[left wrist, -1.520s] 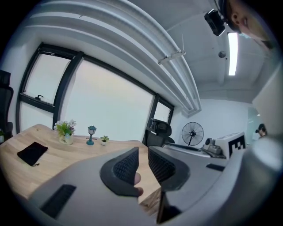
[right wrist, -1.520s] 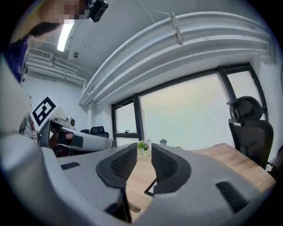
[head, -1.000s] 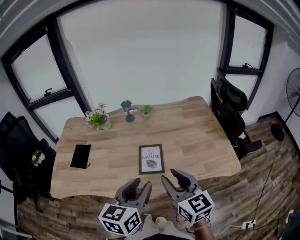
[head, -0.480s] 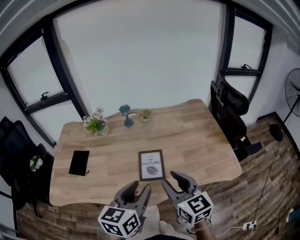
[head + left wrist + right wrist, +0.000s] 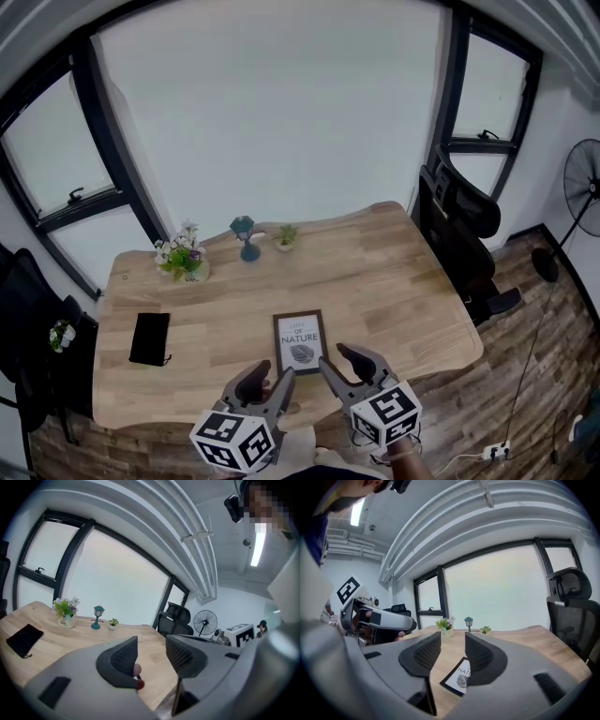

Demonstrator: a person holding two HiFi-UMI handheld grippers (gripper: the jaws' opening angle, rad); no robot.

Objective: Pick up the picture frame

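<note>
Picture frame (image 5: pixel 301 342) on table (image 5: pixel 394 281); pouch (image 5: pixel 149 337), maybe, at left.

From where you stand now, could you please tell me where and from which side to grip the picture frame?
Take the picture frame by its near short edge, probably coming in low from your side. It lies flat on the table, short edge towards you, so only its thin black rim offers the fingers a hold.

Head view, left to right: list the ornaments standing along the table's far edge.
flower pot → teal lamp → small green plant
</note>
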